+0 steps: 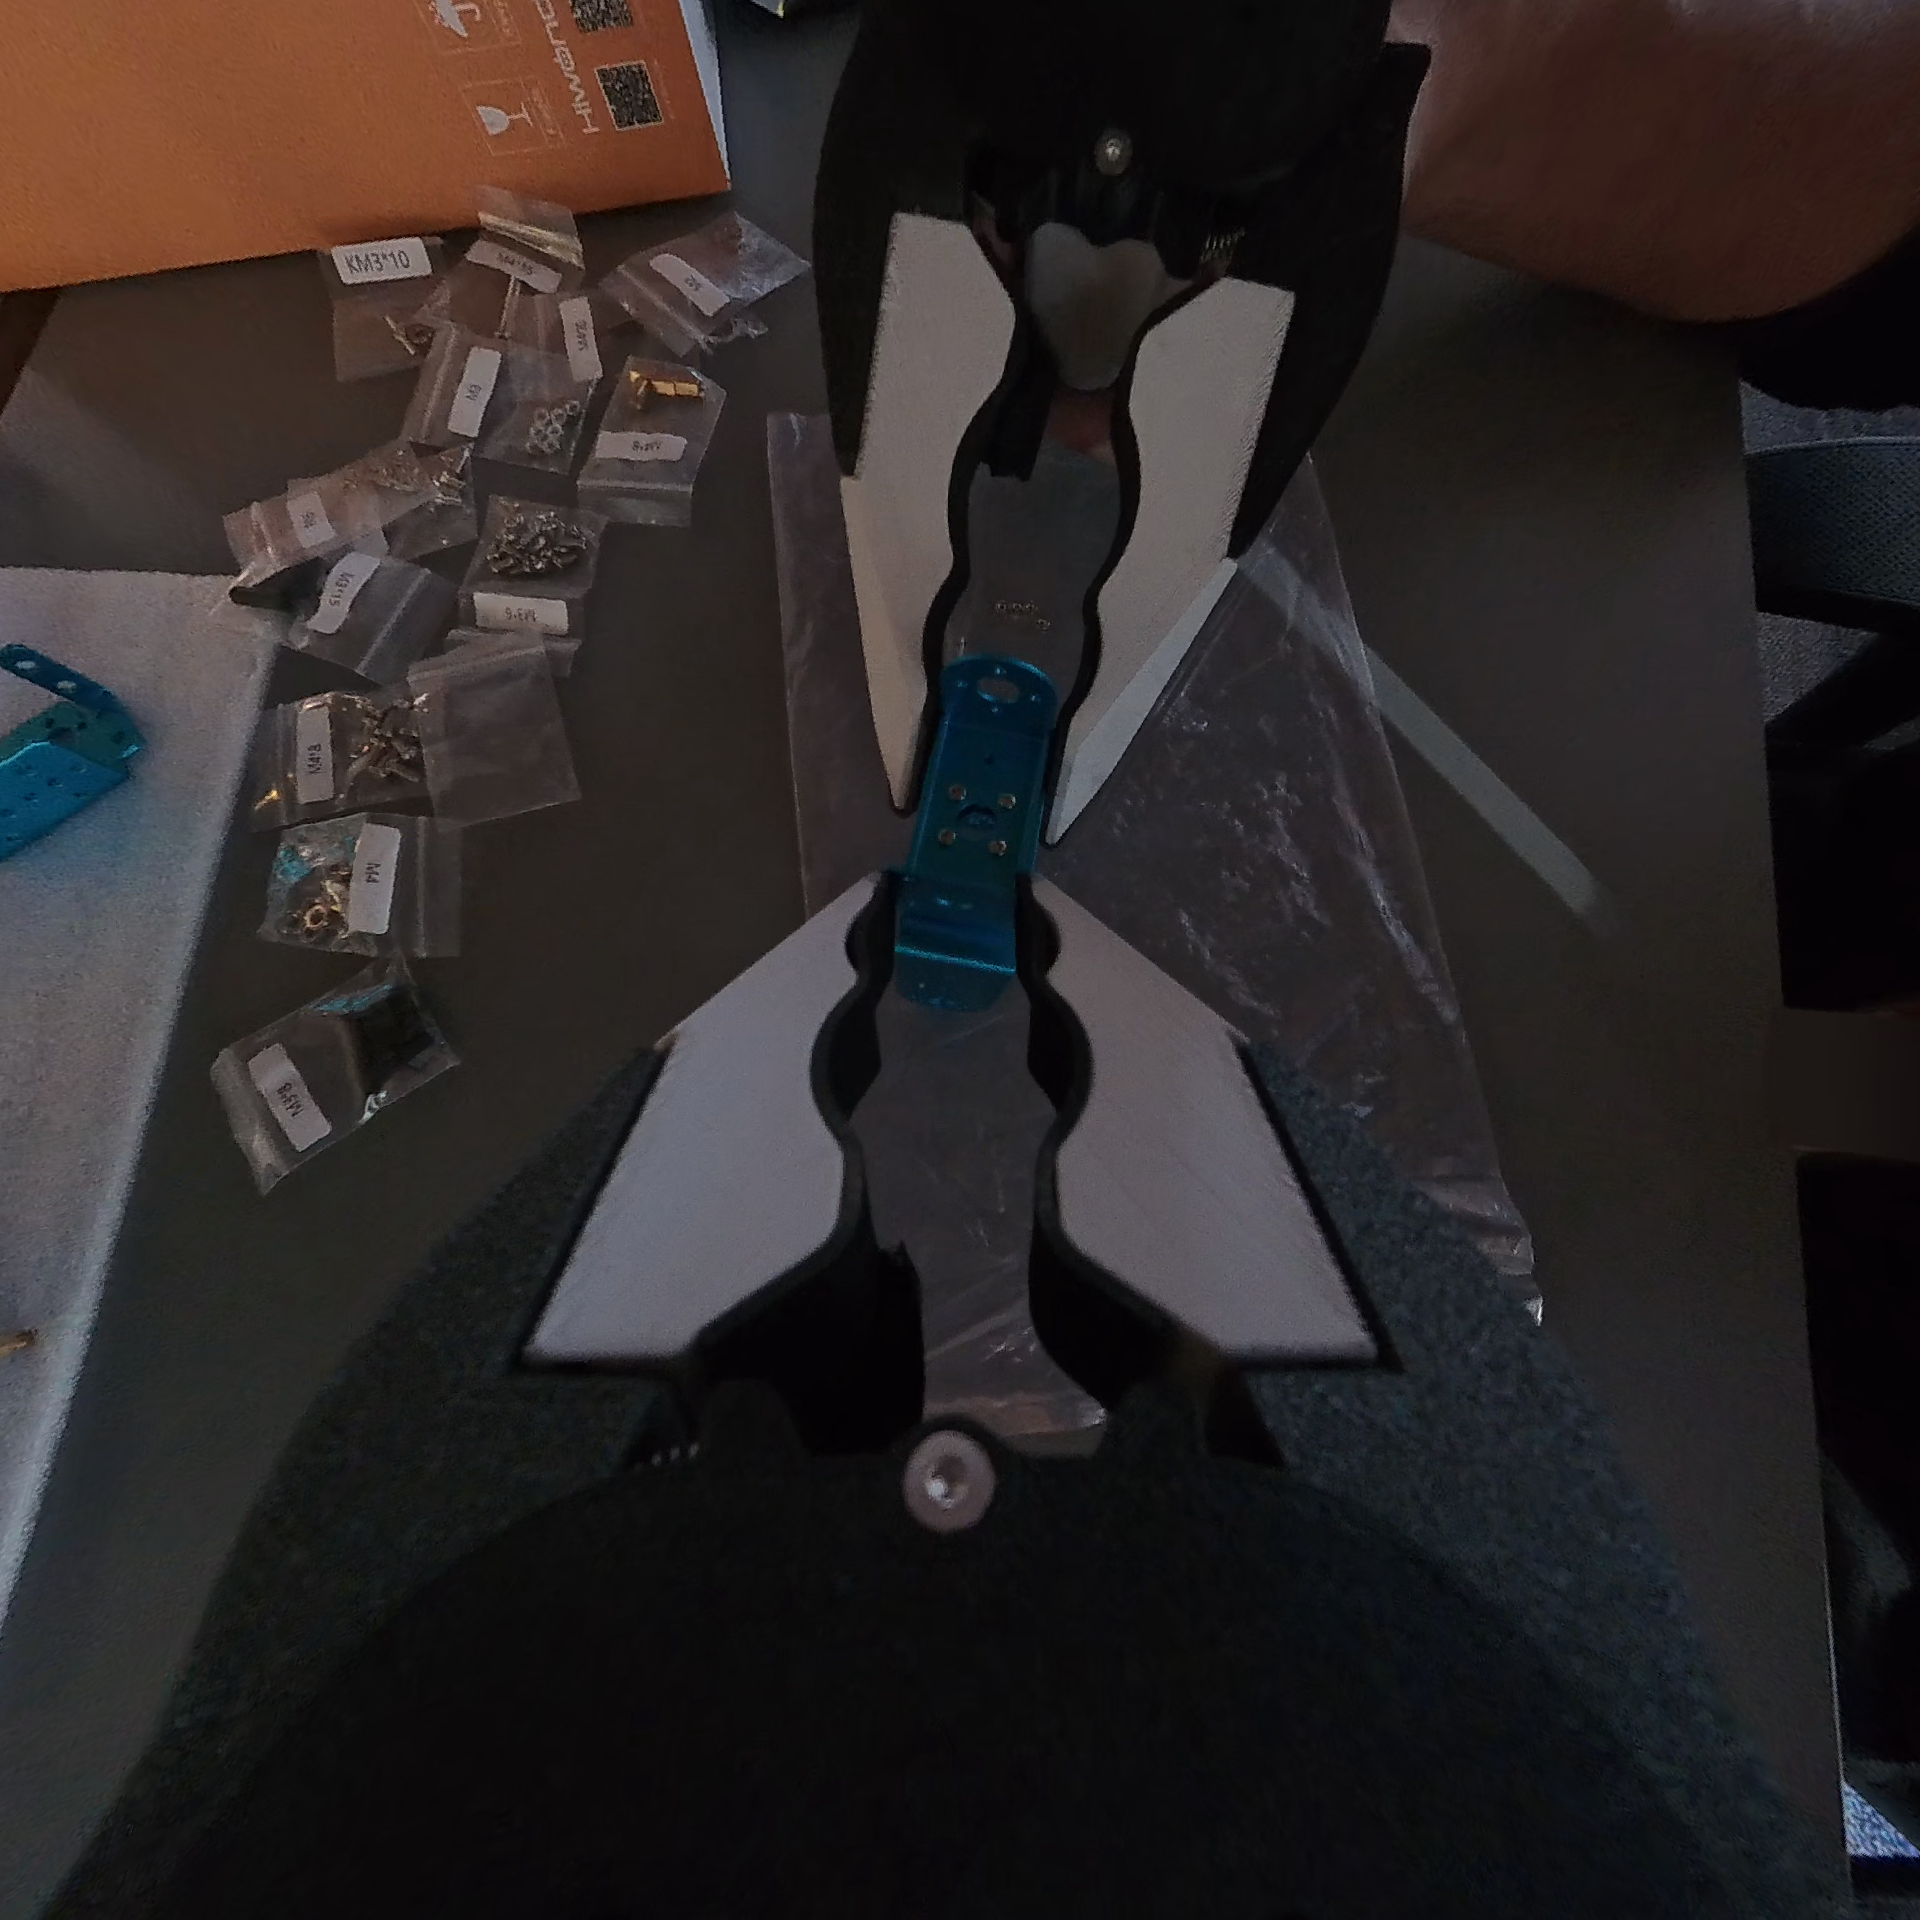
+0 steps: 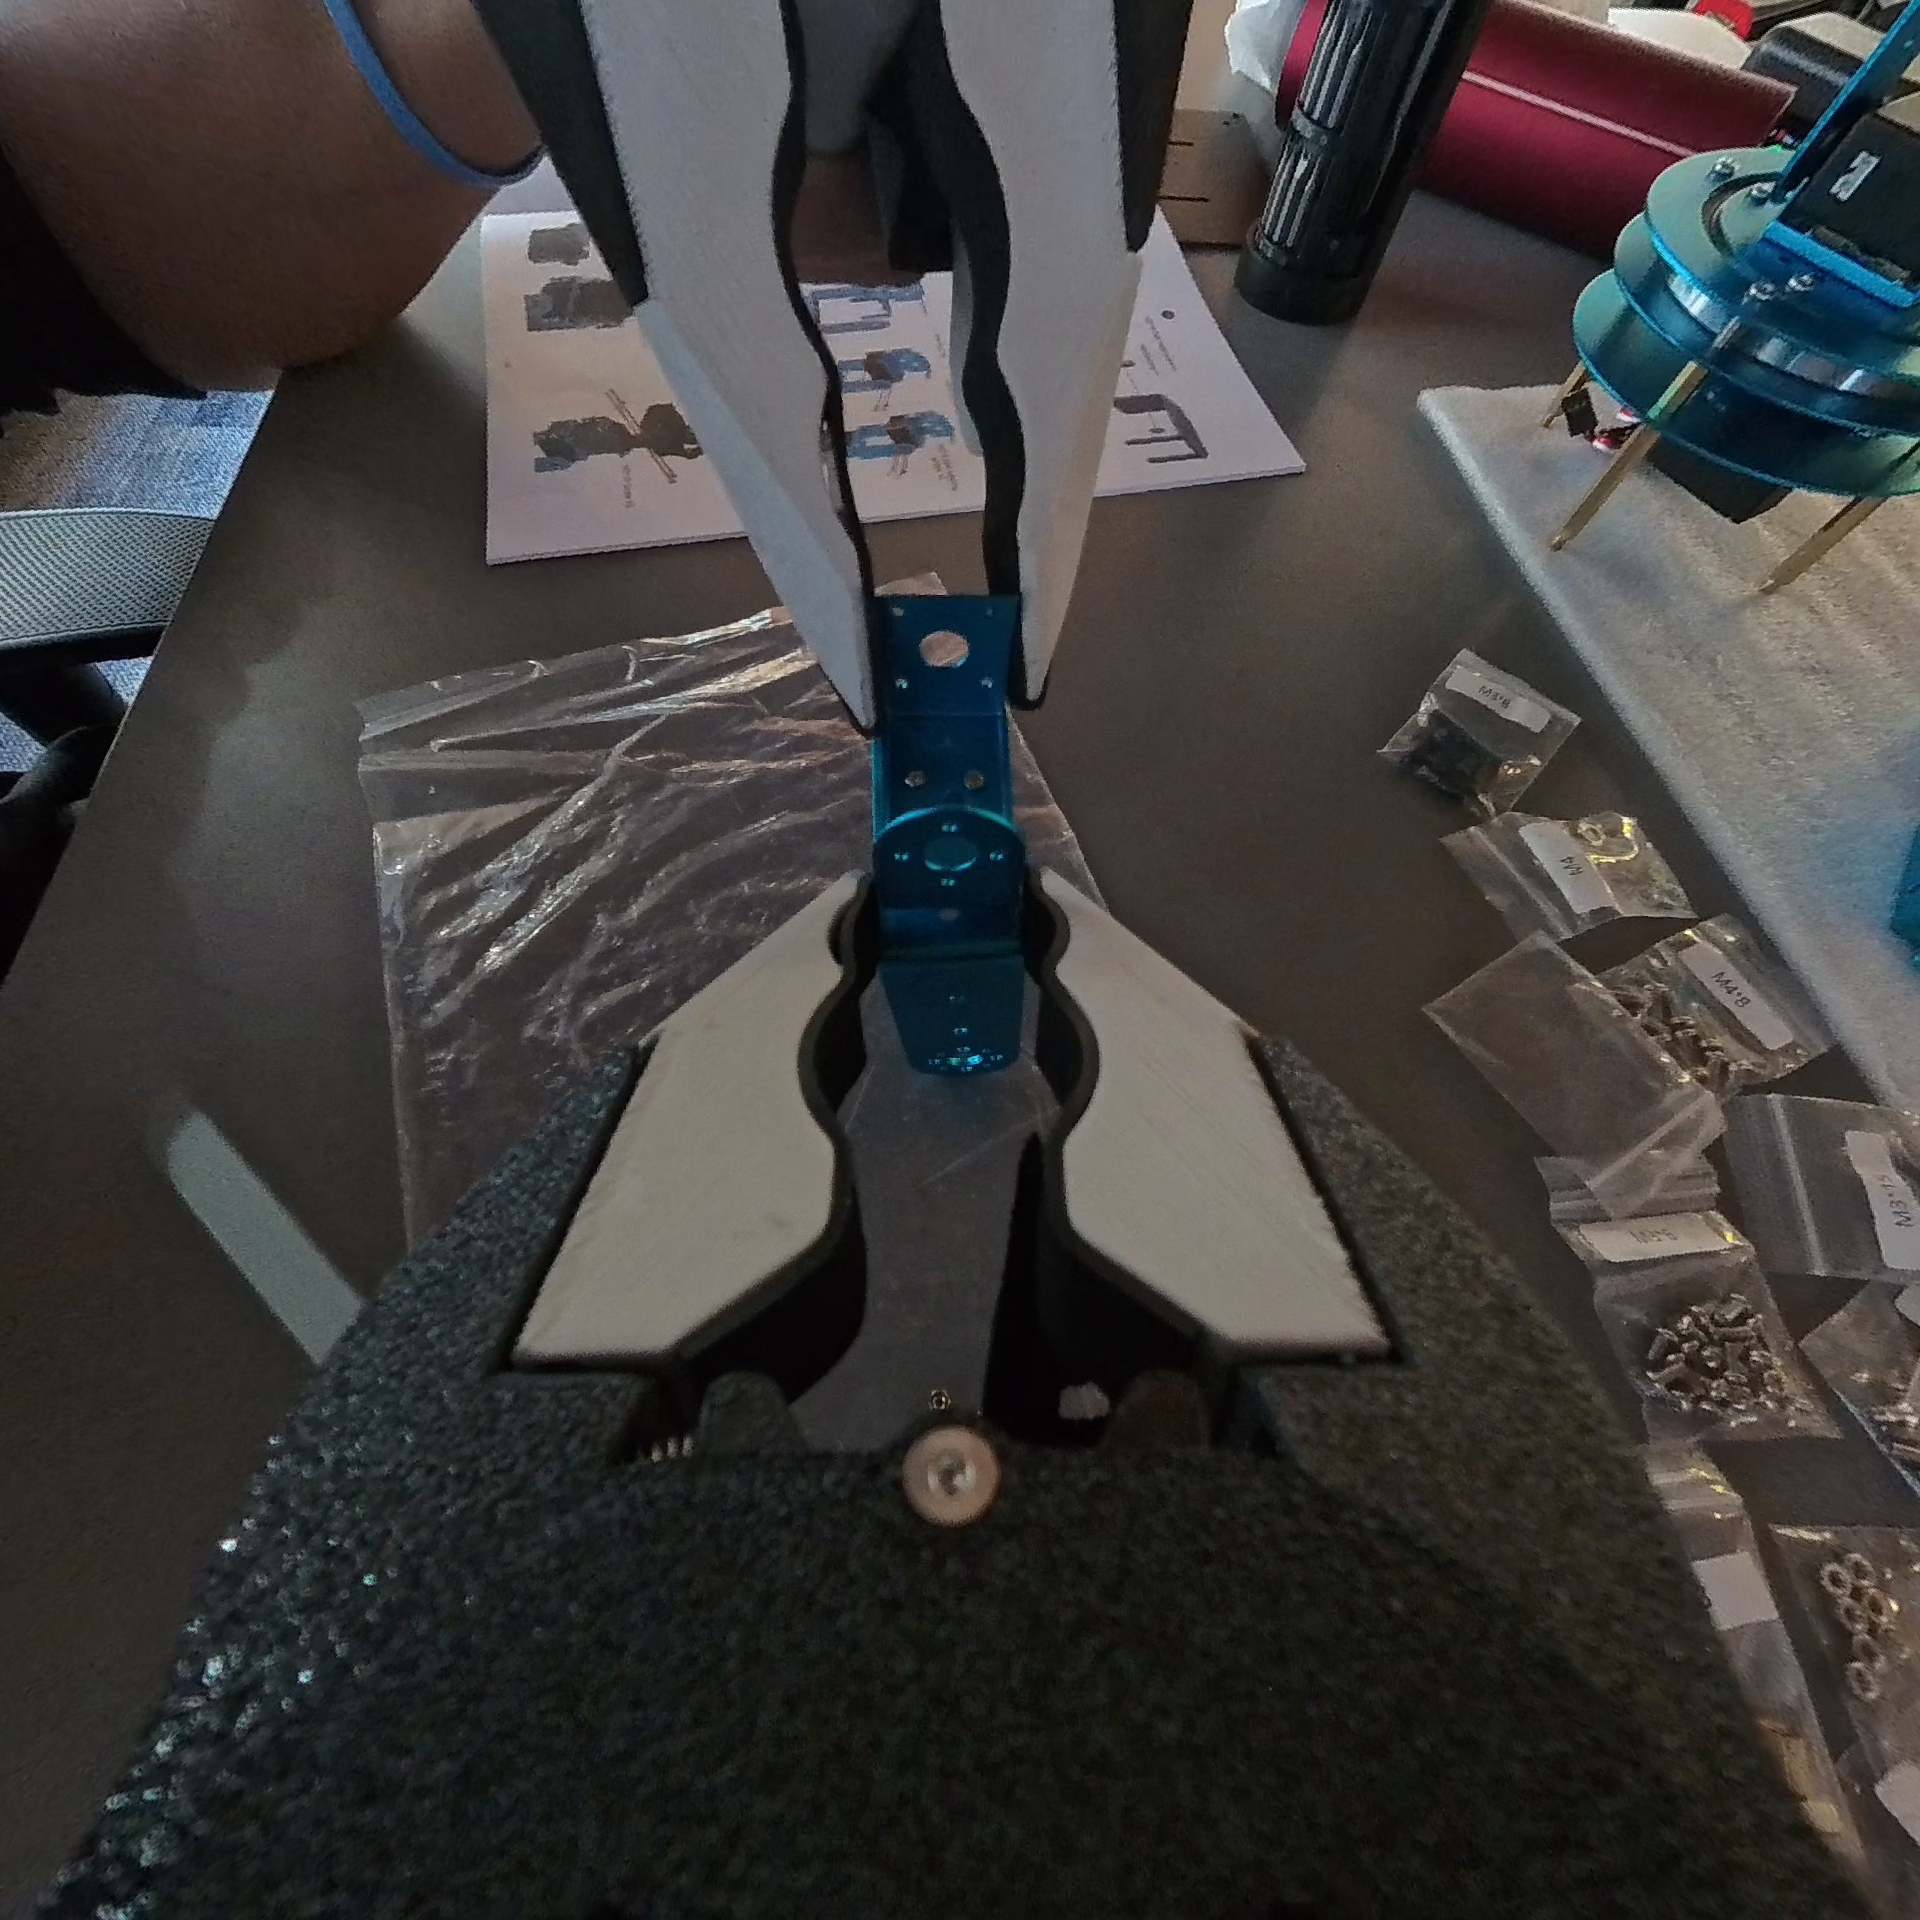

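Note:
A blue anodised metal bracket (image 1: 971, 800) with several holes is held over a clear plastic bag (image 1: 1278, 831) on the dark table. My left gripper (image 1: 961, 888) is shut on its near end. My right gripper (image 1: 977, 821) comes in from the far side, facing the left one, and is shut on the other end. In the right wrist view the bracket (image 2: 940, 769) runs between my right gripper (image 2: 951, 883) at the bottom and the left gripper (image 2: 945, 707) above. The two sets of fingertips nearly meet.
Several small labelled bags of screws and nuts (image 1: 416, 623) (image 2: 1662, 1143) lie beside the plastic bag. An orange box (image 1: 312, 104), a printed instruction sheet (image 2: 623, 436), a white foam pad (image 2: 1714, 644) bearing a blue round base (image 2: 1766, 312), a black cylinder (image 2: 1340, 156), another blue bracket (image 1: 52, 748). Left and right tips are no more than a few centimetres apart.

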`<state>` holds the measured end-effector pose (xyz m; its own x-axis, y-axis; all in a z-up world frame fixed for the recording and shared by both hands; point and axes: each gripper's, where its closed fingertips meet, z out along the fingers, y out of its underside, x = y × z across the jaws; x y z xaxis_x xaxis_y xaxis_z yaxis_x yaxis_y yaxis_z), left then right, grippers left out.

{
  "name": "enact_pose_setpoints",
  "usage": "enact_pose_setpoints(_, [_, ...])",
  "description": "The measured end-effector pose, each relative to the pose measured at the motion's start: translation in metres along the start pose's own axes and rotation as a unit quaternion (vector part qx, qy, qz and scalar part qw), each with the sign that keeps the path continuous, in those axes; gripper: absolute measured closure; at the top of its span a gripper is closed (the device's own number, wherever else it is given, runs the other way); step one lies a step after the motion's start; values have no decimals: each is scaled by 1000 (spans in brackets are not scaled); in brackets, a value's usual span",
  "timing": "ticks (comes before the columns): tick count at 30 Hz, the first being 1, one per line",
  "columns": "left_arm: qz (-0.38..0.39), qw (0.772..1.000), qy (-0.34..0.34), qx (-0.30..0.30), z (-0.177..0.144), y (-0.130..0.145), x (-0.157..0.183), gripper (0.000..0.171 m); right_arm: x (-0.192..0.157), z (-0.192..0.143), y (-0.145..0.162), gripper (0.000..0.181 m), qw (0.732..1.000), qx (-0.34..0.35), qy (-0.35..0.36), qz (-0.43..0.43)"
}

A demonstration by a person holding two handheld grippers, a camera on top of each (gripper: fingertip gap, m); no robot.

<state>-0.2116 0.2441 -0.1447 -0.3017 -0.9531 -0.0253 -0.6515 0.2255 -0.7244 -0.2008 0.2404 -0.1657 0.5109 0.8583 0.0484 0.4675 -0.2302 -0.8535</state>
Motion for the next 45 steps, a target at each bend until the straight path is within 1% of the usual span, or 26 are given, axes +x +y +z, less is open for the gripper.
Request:
enact_pose_setpoints(23, [-4,1000,0,3,1,0,-1,149,0,-1,1,154,1000,-2,1,2])
enact_pose_setpoints(34, [-5,1000,0,0,3,1,-1,149,0,1,5,153,1000,-14,1,-2])
enact_pose_setpoints(45, [8,1000,1,9,3,2,-2,149,0,1,5,153,1000,-8,-5,8])
